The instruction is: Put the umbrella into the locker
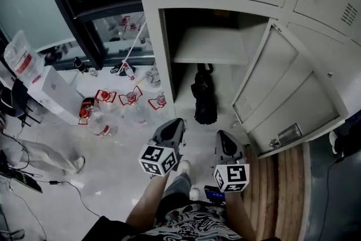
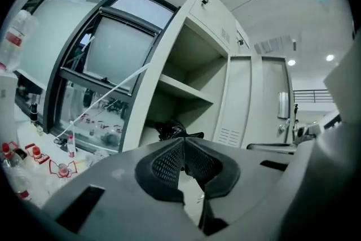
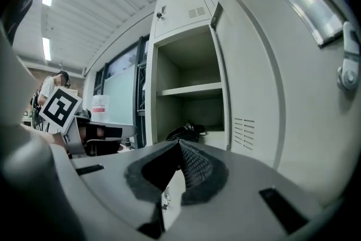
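Both sets of jaws were together, empty: my left gripper [image 1: 178, 121] and right gripper [image 1: 221, 134] hung just outside the locker [image 1: 167, 59]. Umbrella [image 1: 204, 97] lay in the lower compartment, under the shelf [image 1: 208, 45]. Placing looked done; next I'd push the door [image 1: 282, 99] closed.

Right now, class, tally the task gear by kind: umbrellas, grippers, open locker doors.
Umbrella: 1
Grippers: 2, left gripper and right gripper
Open locker door: 1
Total: 4
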`<move>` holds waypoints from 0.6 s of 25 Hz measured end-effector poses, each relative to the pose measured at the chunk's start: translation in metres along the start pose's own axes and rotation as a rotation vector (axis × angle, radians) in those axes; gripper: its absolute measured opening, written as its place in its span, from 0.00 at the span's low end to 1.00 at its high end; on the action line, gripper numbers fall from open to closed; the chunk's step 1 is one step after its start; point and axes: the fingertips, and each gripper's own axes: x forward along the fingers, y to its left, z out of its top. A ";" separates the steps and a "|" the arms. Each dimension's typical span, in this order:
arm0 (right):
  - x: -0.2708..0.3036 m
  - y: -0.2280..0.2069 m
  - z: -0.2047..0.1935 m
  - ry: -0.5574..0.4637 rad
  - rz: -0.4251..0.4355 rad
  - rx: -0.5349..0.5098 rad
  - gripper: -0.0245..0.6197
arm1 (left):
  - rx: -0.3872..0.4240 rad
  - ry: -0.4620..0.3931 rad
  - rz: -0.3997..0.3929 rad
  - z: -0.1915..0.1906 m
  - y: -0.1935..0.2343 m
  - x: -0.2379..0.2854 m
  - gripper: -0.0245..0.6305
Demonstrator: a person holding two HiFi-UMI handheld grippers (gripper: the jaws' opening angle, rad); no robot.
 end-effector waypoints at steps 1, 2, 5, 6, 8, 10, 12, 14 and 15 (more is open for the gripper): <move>-0.001 0.001 0.000 0.003 -0.005 -0.010 0.04 | -0.012 -0.007 0.006 0.002 0.002 -0.003 0.06; -0.002 0.001 0.000 0.006 -0.009 -0.019 0.04 | -0.017 -0.011 0.013 0.004 0.004 -0.006 0.06; -0.005 0.002 0.003 0.002 -0.016 -0.025 0.04 | -0.020 -0.015 0.023 0.007 0.006 -0.011 0.06; -0.006 0.002 0.005 -0.002 -0.016 -0.022 0.04 | -0.019 -0.015 0.023 0.007 0.005 -0.012 0.06; -0.007 0.003 0.006 -0.008 -0.015 -0.018 0.04 | -0.017 -0.007 0.026 0.005 0.005 -0.012 0.06; -0.008 0.002 0.006 -0.009 -0.015 -0.019 0.04 | -0.017 0.002 0.029 0.002 0.004 -0.011 0.06; -0.008 0.001 0.005 -0.007 -0.019 -0.019 0.04 | -0.035 -0.002 0.018 0.002 0.003 -0.010 0.06; -0.008 0.000 0.005 -0.004 -0.023 -0.020 0.04 | -0.059 -0.011 0.009 0.001 0.003 -0.009 0.06; -0.008 -0.001 0.005 -0.004 -0.025 -0.020 0.04 | -0.065 -0.012 0.009 0.001 0.003 -0.009 0.06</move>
